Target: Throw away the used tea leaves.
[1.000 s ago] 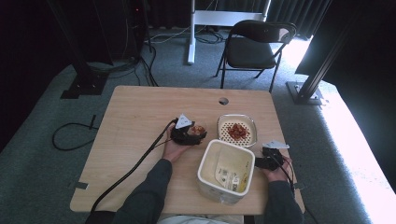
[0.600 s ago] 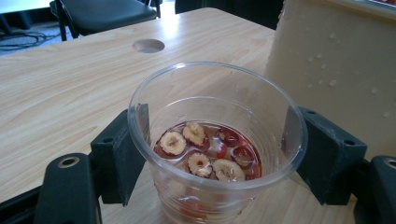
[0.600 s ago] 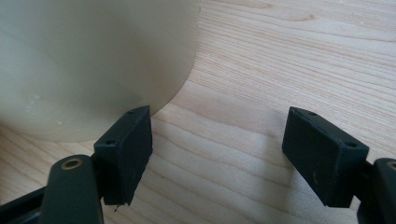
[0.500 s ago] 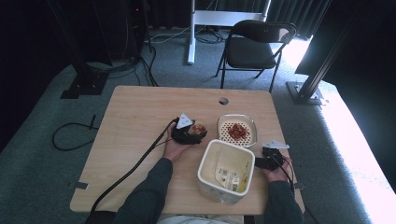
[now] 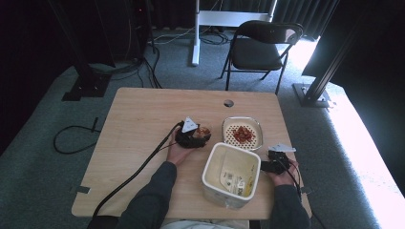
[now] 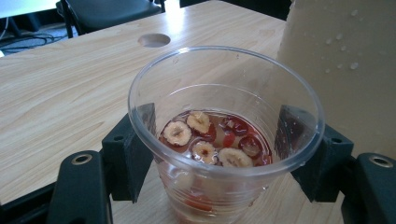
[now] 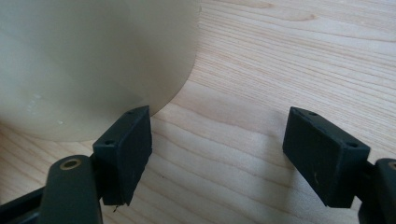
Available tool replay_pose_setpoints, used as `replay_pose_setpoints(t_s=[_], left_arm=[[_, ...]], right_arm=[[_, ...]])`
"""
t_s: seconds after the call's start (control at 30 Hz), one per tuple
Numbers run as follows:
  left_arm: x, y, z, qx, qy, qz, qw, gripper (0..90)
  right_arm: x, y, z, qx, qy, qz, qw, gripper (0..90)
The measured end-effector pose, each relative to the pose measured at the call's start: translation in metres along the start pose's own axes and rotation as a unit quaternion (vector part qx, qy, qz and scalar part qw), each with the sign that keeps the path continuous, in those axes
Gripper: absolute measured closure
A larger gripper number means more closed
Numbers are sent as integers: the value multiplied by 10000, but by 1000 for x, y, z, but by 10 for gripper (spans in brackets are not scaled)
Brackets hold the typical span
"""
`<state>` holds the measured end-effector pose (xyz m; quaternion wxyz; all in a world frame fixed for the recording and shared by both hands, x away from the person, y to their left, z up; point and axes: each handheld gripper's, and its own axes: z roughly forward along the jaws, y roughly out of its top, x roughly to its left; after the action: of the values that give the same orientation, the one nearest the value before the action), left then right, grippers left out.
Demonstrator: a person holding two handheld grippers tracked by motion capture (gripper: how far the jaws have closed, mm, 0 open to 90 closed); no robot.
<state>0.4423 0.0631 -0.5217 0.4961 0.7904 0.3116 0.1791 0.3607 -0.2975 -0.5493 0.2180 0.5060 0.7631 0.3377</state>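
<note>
Nothing on your wooden table (image 5: 143,124) has shifted, but your left gripper (image 6: 215,140) has just been closing on the plastic cup (image 6: 224,135), which sits between its fingers (image 6: 133,149). Grey carpet, folding chair (image 5: 262,47) behind. Your right gripper (image 7: 217,154) gapes empty beside the white tub (image 7: 93,60).

The surface (image 5: 143,124) is pale wood with a fine grain and a smooth, matt finish, while the cup (image 6: 224,140) is thin clear plastic, glossy, with faint ribs low on its wall. The tall container (image 5: 231,174) looks like cream-white, slightly translucent plastic, smooth and dull, with water drops on its side. The left tool (image 6: 219,149) and right tool (image 7: 219,154) have matt black plastic pads.
</note>
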Motion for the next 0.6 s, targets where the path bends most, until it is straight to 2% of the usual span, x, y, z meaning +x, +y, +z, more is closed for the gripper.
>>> replay_pose_setpoints(t_s=[0.13, 0.3, 0.6], left_arm=[[0, 1, 0, -64, 11, 5, 10000, 290], [2, 3, -3, -17, 81, -22, 10000, 318], [1, 9, -10, -69, 46, 29, 10000, 348]], right_arm=[[0, 0, 0, -1, 1, -2, 10000, 232], [0, 0, 0, -1, 0, -3, 10000, 233], [0, 0, 0, -2, 1, -4, 10000, 233]])
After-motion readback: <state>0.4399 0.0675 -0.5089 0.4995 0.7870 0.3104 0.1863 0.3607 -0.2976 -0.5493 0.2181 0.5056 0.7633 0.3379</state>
